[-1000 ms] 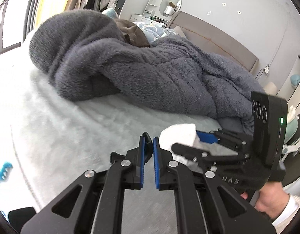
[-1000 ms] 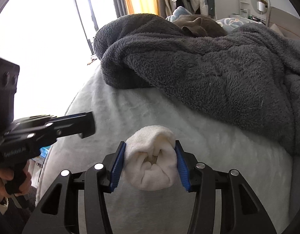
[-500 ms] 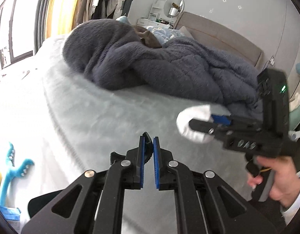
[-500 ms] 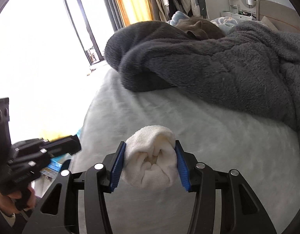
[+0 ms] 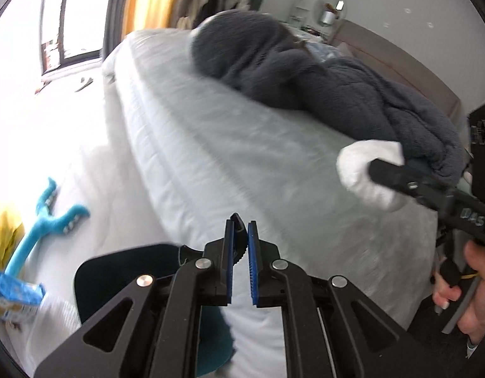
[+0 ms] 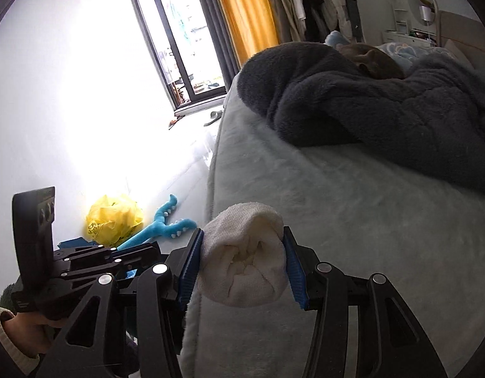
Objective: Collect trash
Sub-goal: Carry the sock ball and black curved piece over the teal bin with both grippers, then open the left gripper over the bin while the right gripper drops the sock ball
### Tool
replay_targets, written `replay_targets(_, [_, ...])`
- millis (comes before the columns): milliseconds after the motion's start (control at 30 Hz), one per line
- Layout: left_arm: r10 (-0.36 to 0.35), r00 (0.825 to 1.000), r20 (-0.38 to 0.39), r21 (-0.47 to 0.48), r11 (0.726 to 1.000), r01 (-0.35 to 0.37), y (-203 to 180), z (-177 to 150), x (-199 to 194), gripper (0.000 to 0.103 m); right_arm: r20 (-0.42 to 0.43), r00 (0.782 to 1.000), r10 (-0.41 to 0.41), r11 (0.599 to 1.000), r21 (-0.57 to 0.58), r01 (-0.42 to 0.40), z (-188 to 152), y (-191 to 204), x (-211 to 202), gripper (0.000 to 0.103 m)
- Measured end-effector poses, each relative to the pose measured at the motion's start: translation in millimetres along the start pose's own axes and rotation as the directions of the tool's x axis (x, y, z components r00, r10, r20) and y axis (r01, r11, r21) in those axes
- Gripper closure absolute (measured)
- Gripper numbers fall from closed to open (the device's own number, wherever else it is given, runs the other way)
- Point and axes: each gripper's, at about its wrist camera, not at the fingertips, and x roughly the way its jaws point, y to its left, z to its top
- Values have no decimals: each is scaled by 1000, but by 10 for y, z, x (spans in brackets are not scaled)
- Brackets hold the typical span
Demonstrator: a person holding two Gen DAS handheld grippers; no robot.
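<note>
My right gripper is shut on a white balled-up cloth wad, held above the bed's left edge. The wad also shows in the left wrist view, pinched in the right gripper at the right. My left gripper is shut and empty, over the bed's side near the floor. It also shows in the right wrist view at the lower left. A yellow plastic bag lies on the floor by the bed.
A pale grey bed carries a dark grey fleece blanket. On the floor lie a blue plush toy, also in the left wrist view, and a blue snack packet. A dark teal object sits under my left gripper.
Both grippers have pulled back and left from the bed toward the floor side. The cloth wad stays pinched in the right gripper. The floor items have come into view.
</note>
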Motion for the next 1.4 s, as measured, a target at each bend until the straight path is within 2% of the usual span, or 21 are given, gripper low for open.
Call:
replay_targets(200, [65, 997, -48, -53, 996, -67, 384, -224, 20, 94, -4, 999, 32, 999, -31, -33, -60, 364, 53, 53])
replay_targets(467, [89, 989, -121, -123, 987, -104, 771, -440, 93, 93, -46, 997, 69, 994, -81, -73, -133, 770, 227, 53])
replay_targets(667, [83, 976, -199, -182, 976, -120, 1024, -642, 192, 93, -97, 992, 84, 988, -125, -96, -198, 1046, 449, 53])
replay_targets(767, [47, 967, -249, -226, 968, -105, 1148, -756, 267, 92, -120, 989, 90, 985, -140, -106, -225, 1162, 548, 53])
replay_targets(800, [49, 964, -261, -233, 966, -112, 1188, -791, 286, 91, -129, 988, 86, 984, -146, -105, -232, 1198, 585, 53])
replay_targets(967, [36, 953, -299, -282, 951, -124, 1363, -950, 291, 57, -192, 979, 71, 982, -162, -102, -290, 1337, 822, 53])
replay_targets(1067, [46, 954, -296, -301, 944, -138, 1463, -985, 223, 43, -236, 970, 54, 981, -171, -97, -366, 1402, 953, 53])
replay_targets(1233, [78, 961, -267, -333, 928, -168, 1641, -1014, 34, 33, -305, 952, 5, 977, -201, -69, -494, 1442, 1220, 53])
replay_targets(1400, [141, 970, -197, -347, 915, -203, 1810, -985, -288, 26, -381, 924, -40, 969, -241, -57, -633, 1495, 1517, 52])
